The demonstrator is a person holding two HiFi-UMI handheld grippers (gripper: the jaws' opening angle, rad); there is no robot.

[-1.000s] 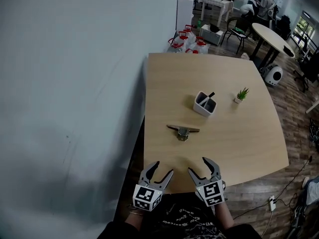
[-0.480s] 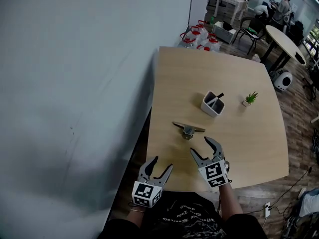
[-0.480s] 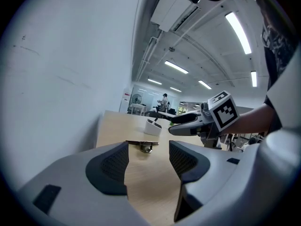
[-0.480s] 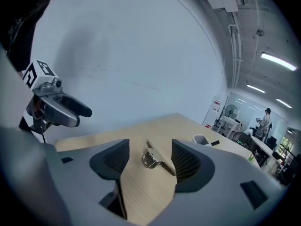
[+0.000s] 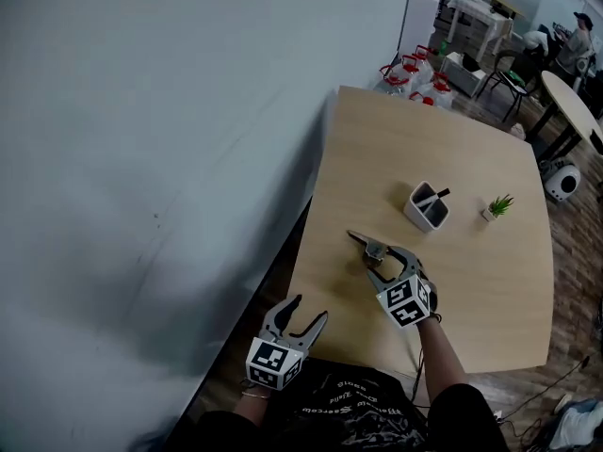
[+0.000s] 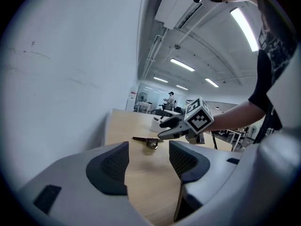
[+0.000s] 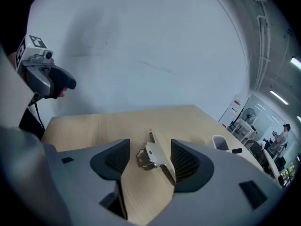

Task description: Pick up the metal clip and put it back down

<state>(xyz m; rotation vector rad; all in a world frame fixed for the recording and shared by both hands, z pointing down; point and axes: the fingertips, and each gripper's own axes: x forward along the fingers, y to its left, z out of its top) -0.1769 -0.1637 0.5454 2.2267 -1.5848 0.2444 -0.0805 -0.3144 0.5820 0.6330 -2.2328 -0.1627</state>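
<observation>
Where the head view looks down on the table, the right gripper is down at the metal clip. The clip lies flat near the table's middle, with a white pen holder and a small plant beyond it. The left gripper hangs at the near edge. In the left gripper view, its jaws gape wide with only bare tabletop between them, well short of the clip. In the right gripper view, the jaws stand wide on either side of the clip and have just been closing a little. The pads are not clamped on it.
</observation>
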